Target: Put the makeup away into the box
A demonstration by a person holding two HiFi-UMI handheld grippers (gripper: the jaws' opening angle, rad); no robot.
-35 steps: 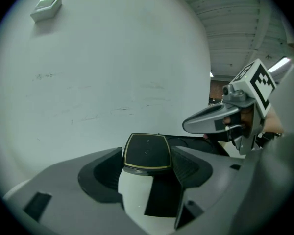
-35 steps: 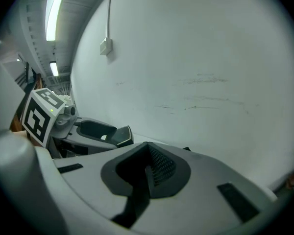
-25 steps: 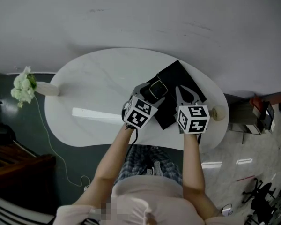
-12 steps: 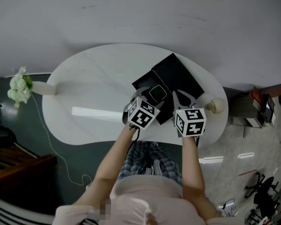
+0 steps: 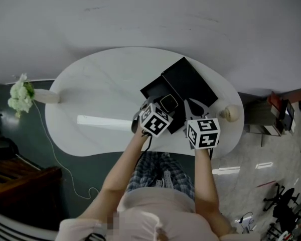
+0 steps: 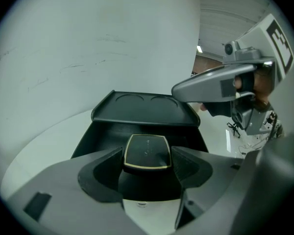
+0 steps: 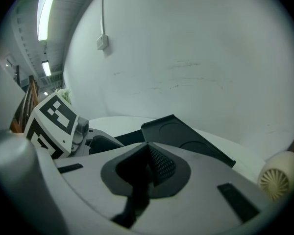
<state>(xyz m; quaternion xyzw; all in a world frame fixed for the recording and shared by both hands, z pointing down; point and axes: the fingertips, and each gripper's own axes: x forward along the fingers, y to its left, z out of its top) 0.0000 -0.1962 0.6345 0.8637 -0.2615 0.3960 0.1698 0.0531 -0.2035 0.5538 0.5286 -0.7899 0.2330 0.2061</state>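
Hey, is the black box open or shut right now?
Open: the lid of the box stands tilted up at the back, and the dark inside shows behind the compact.

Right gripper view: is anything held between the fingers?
No, the right gripper has its fingers pressed together with nothing between them.

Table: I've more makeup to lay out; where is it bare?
Bare: the table's left half, between flower vase and black box, bar a white strip. Crowded: right, around box, left hand-held gripper and right hand-held gripper.
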